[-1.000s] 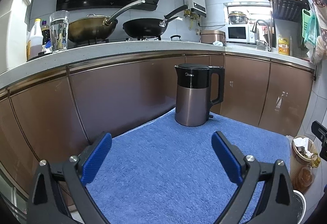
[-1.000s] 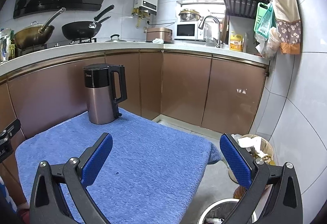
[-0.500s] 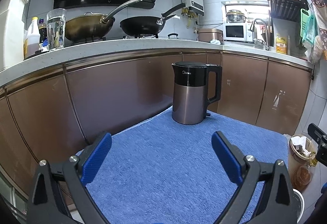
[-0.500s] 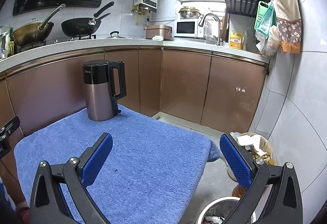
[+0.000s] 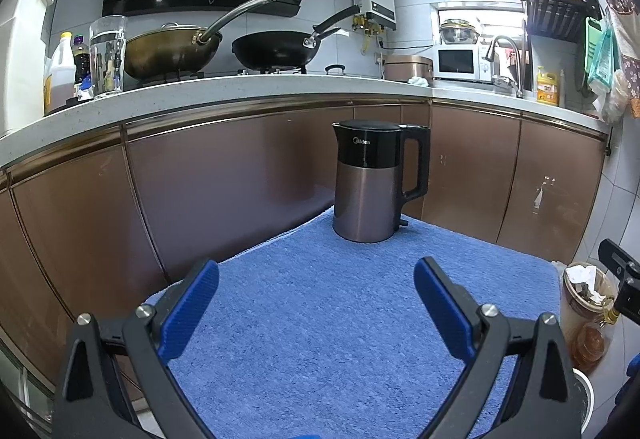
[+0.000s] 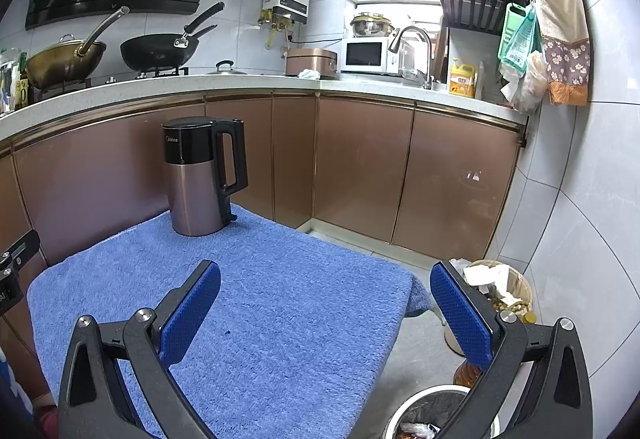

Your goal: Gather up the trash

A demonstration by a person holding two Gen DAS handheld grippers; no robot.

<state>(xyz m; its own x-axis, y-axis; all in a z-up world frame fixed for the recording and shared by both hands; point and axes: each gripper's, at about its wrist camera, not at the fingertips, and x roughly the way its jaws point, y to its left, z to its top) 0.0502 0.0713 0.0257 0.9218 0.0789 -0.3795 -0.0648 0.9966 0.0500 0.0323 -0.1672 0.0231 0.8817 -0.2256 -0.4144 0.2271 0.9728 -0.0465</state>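
My left gripper (image 5: 316, 271) is open and holds nothing, hovering over a table draped in a blue towel (image 5: 320, 319). The right gripper (image 6: 325, 273) is also open and empty, over the towel's right half (image 6: 280, 299). On the floor past the table's right edge stands a woven basket (image 6: 516, 283) with crumpled white paper (image 6: 486, 273) in it; the left wrist view shows the basket (image 5: 576, 303) at far right. Below my right fingers a white-rimmed bin (image 6: 404, 413) shows some wrappers inside. A tiny dark speck (image 6: 227, 332) lies on the towel.
A brown and black electric kettle (image 5: 372, 183) stands at the towel's far edge, also in the right wrist view (image 6: 200, 179). Brown cabinets (image 6: 360, 167) run behind and to the right. A wok (image 5: 168, 51), a black pan (image 5: 276, 49) and bottles sit on the counter.
Both views have shifted only slightly, with the kettle drifting a little up and left. Both grippers stay open and empty.
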